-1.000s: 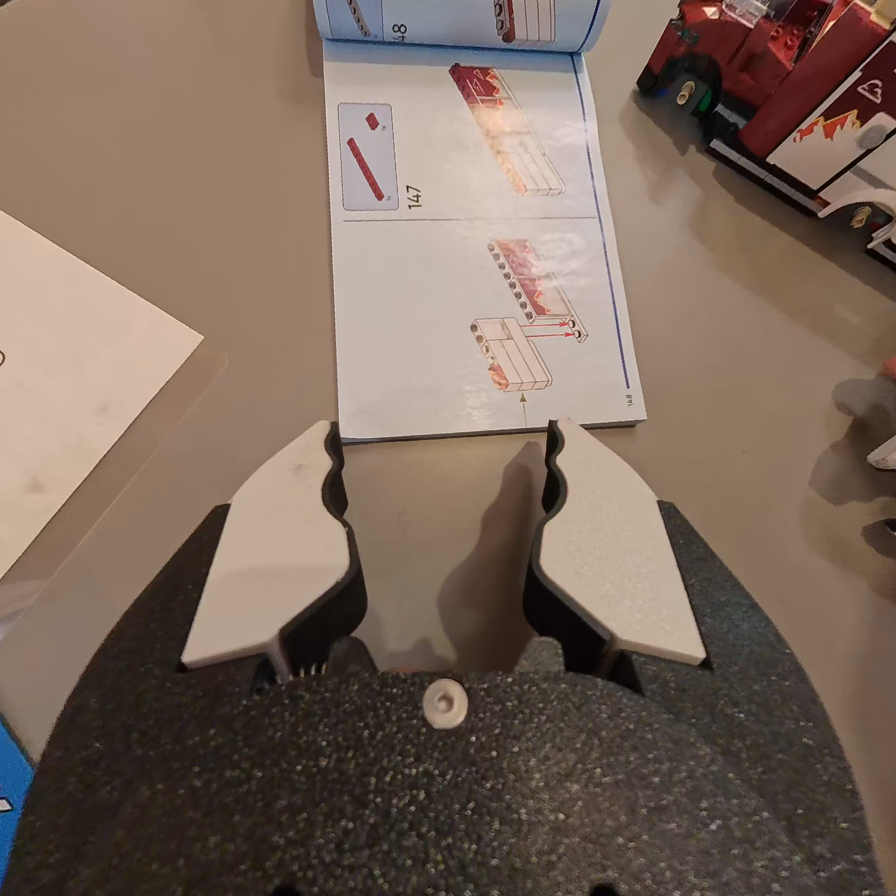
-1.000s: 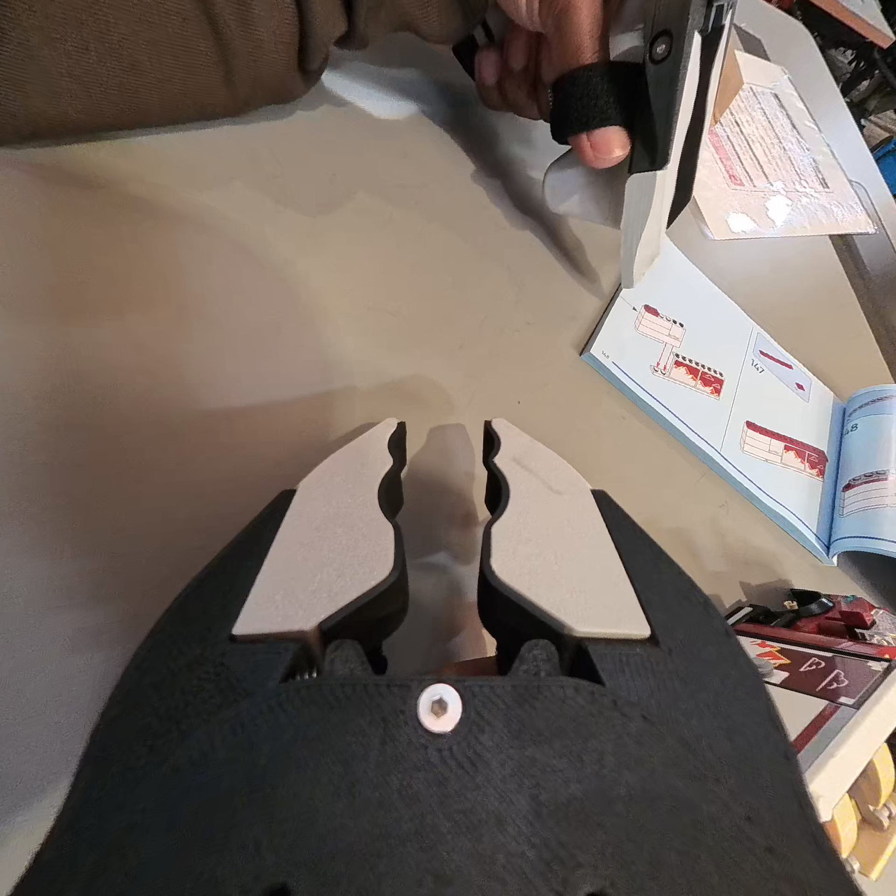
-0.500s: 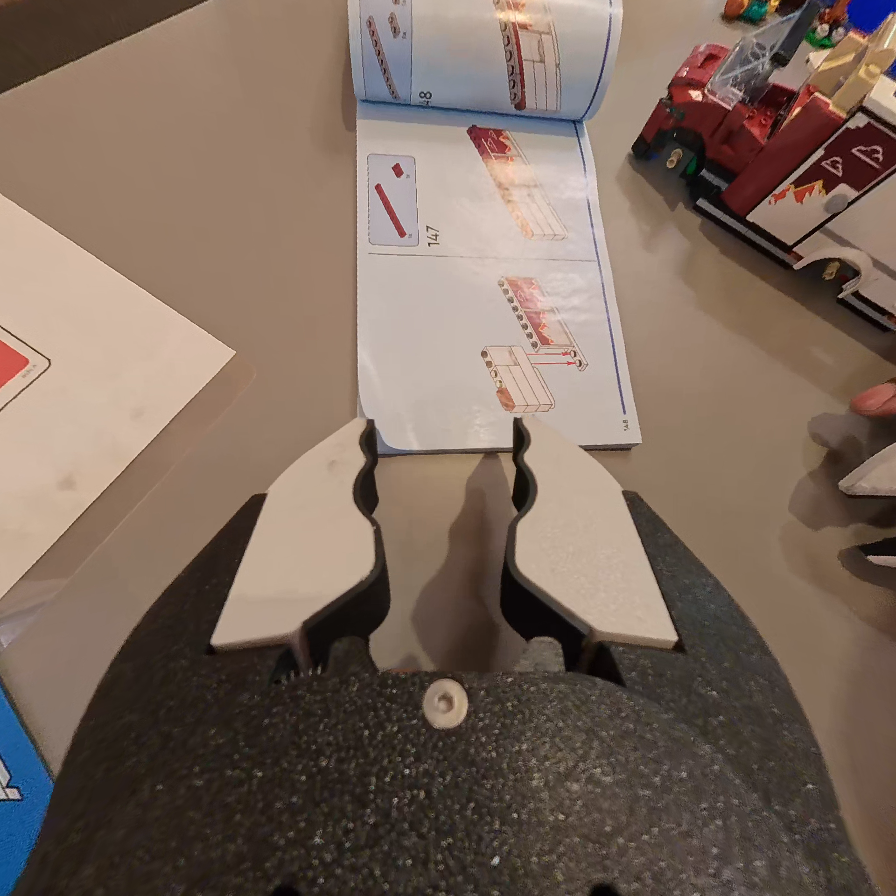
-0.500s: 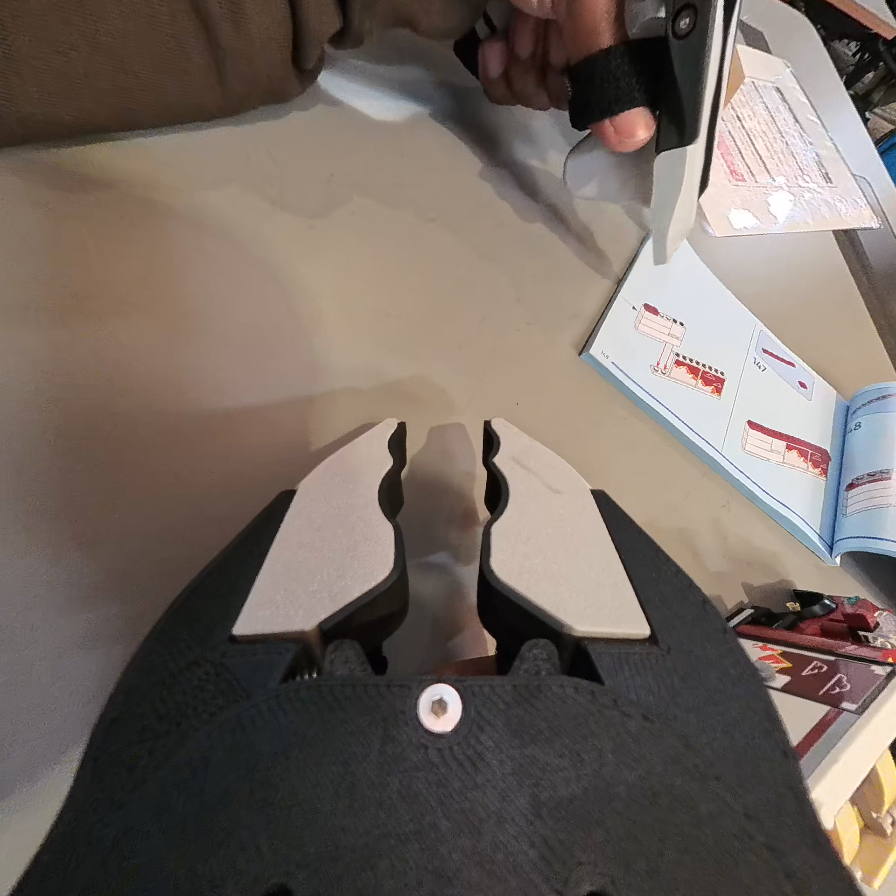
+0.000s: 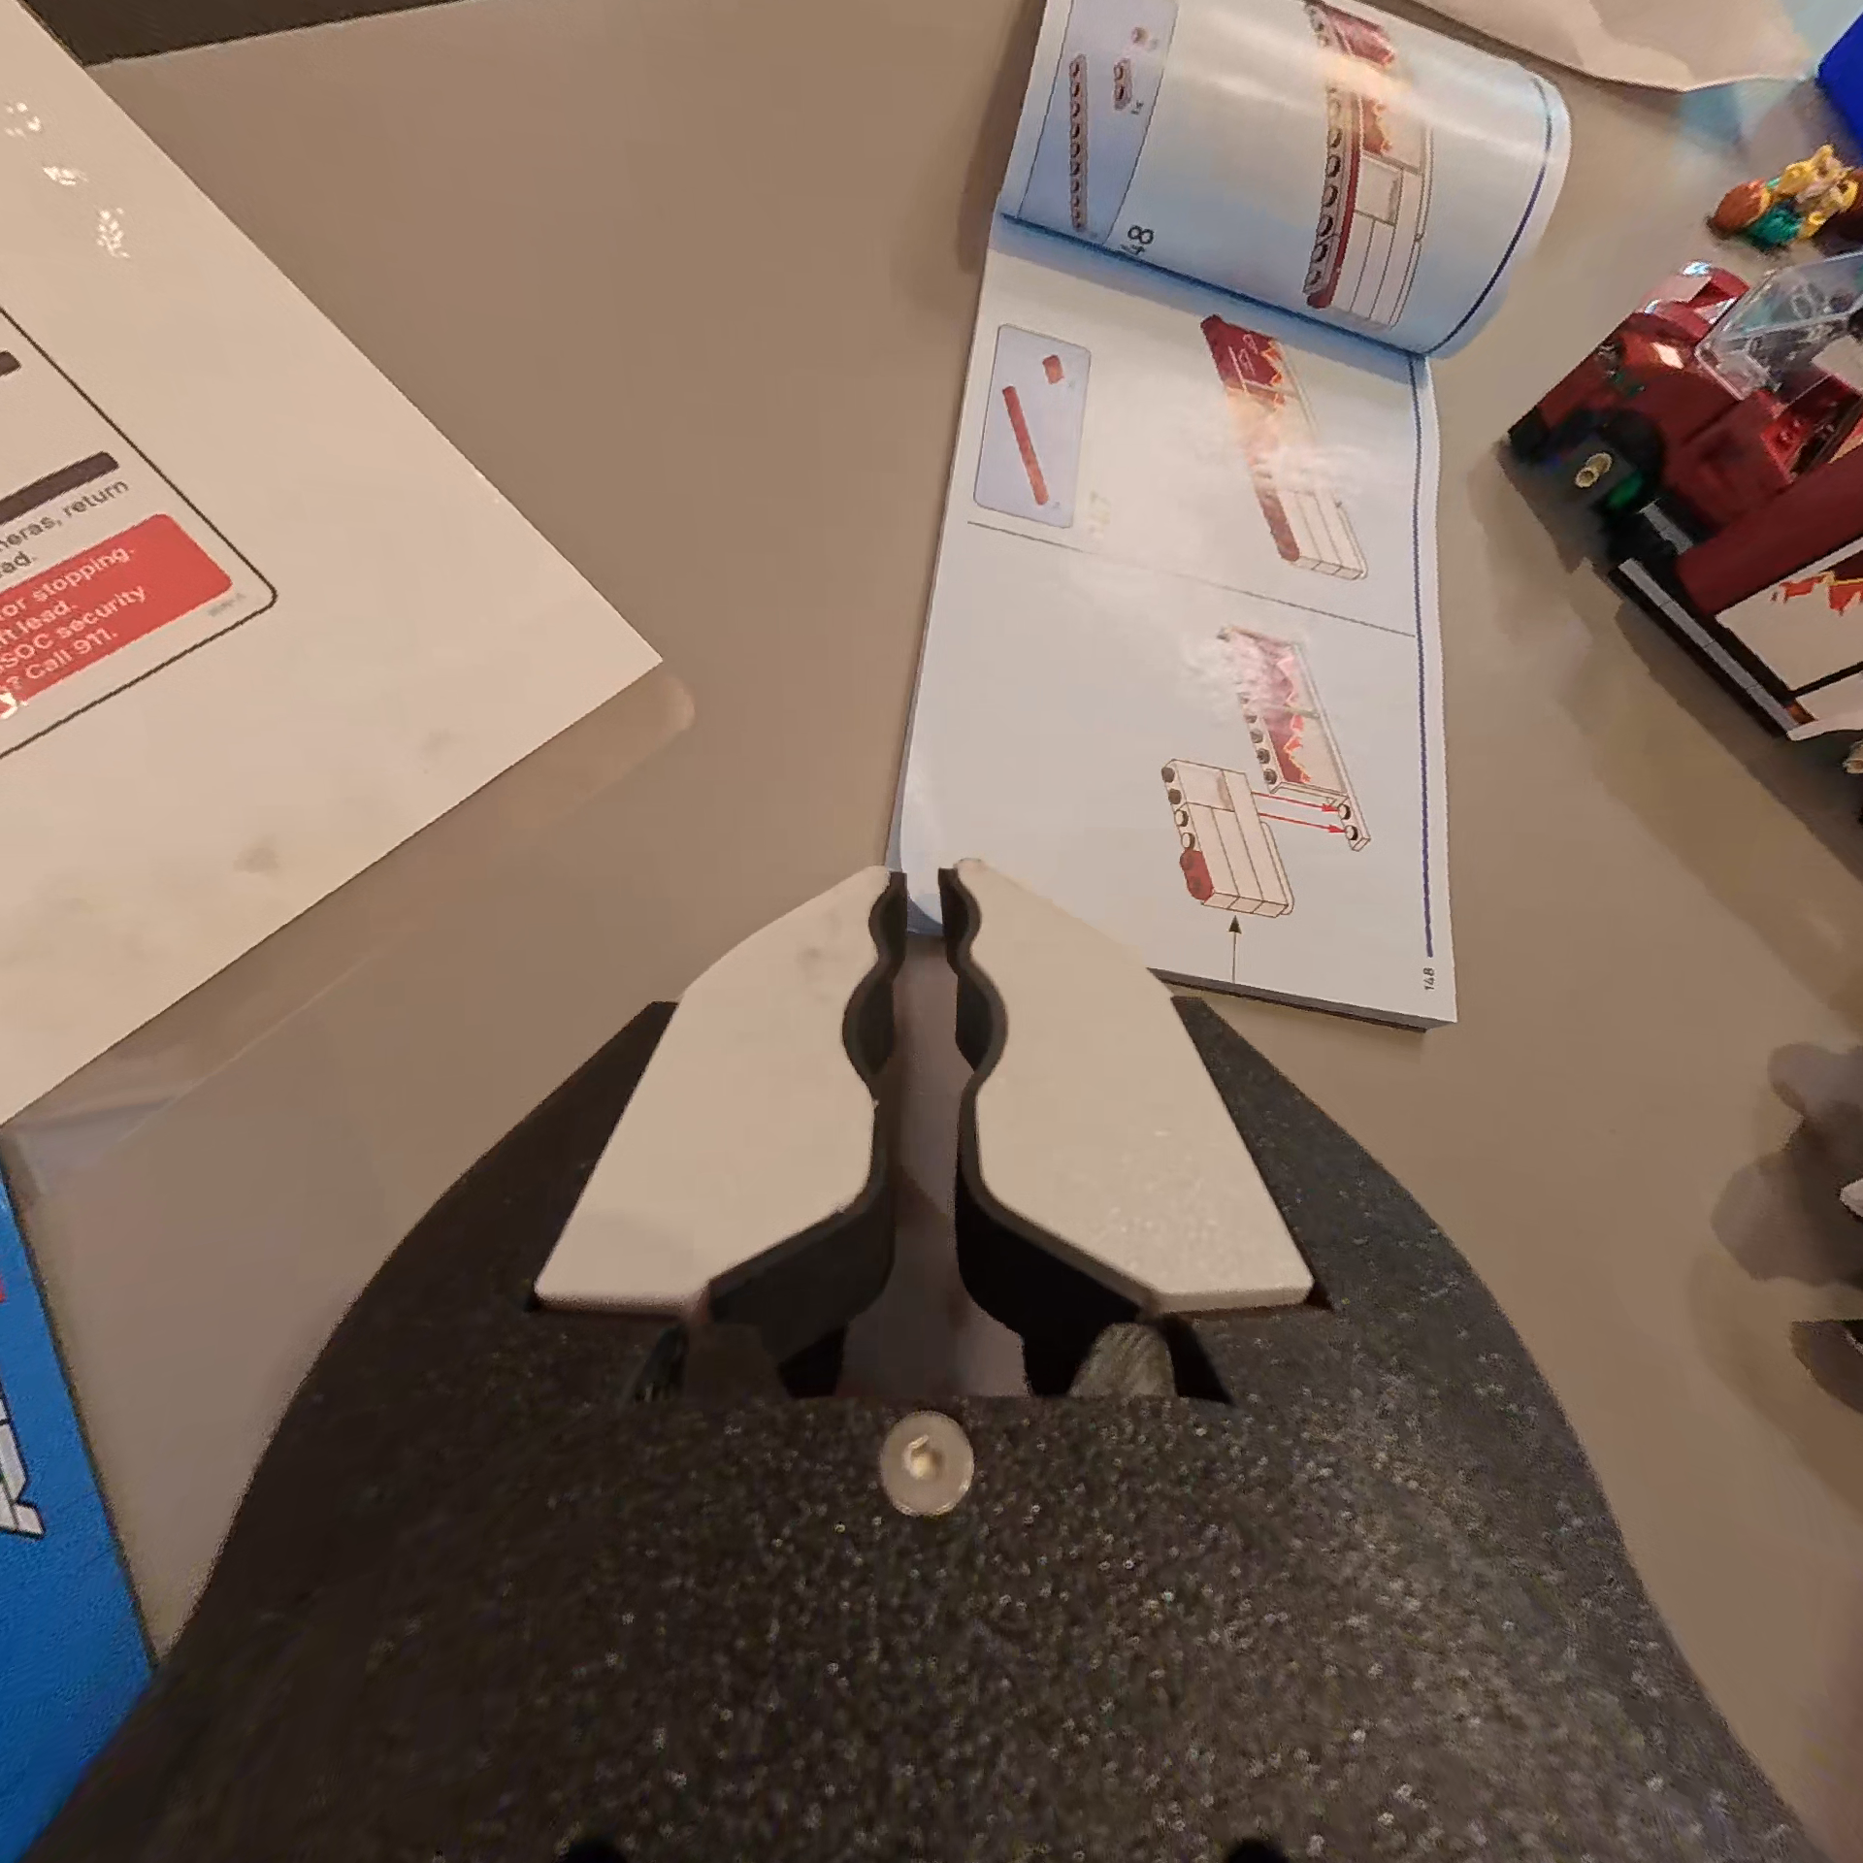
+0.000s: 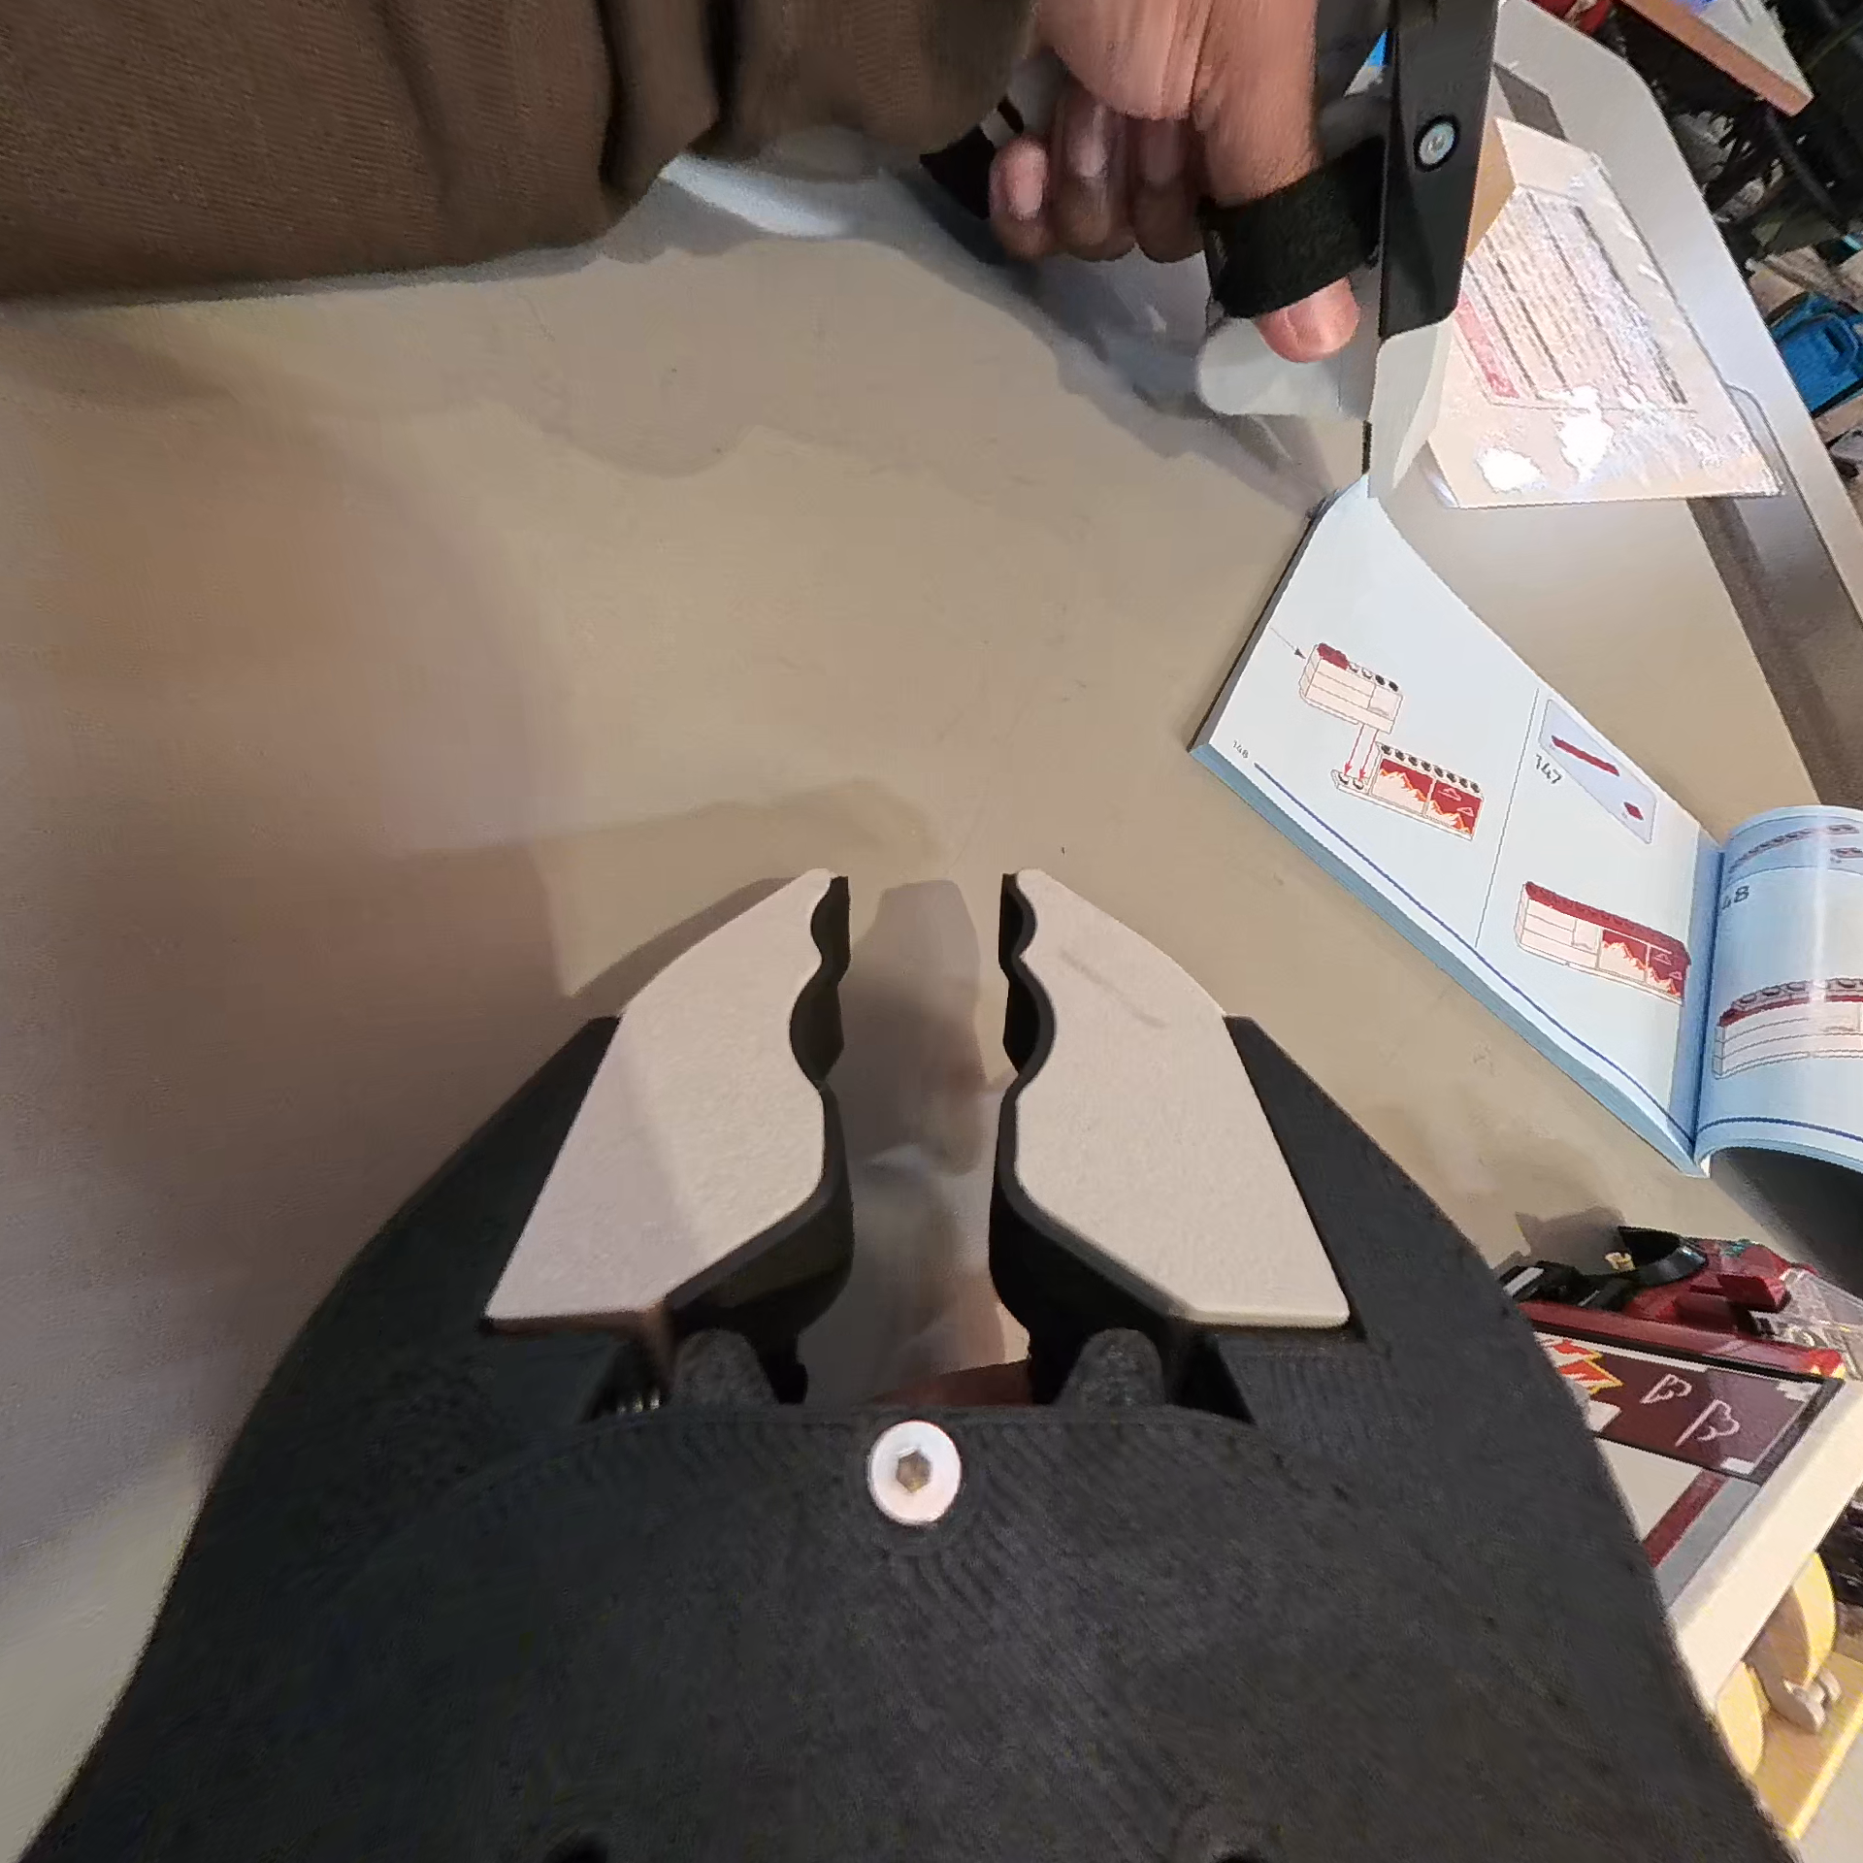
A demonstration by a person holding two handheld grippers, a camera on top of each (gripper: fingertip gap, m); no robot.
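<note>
An open instruction booklet [image 5: 1159, 625] lies on the tan table; it also shows in the right wrist view [image 6: 1462, 806]. My left gripper [image 5: 917, 882] is at the booklet's near left corner. Its jaws are almost closed, with a narrow slit still between the pads. The slightly lifted corner of the top page [image 5: 912, 912] stands in that slit, and I see no pad pressing on it. The right wrist view shows a hand [image 6: 1159, 131] holding this gripper, one finger [image 6: 1396, 444] reaching down to that corner. My right gripper [image 6: 925, 887] is open and empty above bare table.
A dark red and white toy truck [image 5: 1714, 524] stands right of the booklet and shows in the right wrist view [image 6: 1694, 1391]. A laminated white sheet [image 5: 252, 655] lies at the left. A blue box [image 5: 50, 1512] is at the near left. Small colourful figures [image 5: 1784, 202] sit far right. The tips of one gripper are about 20 centimeters away from the tips of the other.
My left gripper's jaws have closed from wide open to a narrow slit, and it has shifted left to the booklet's near left corner. My right gripper has stayed still.
</note>
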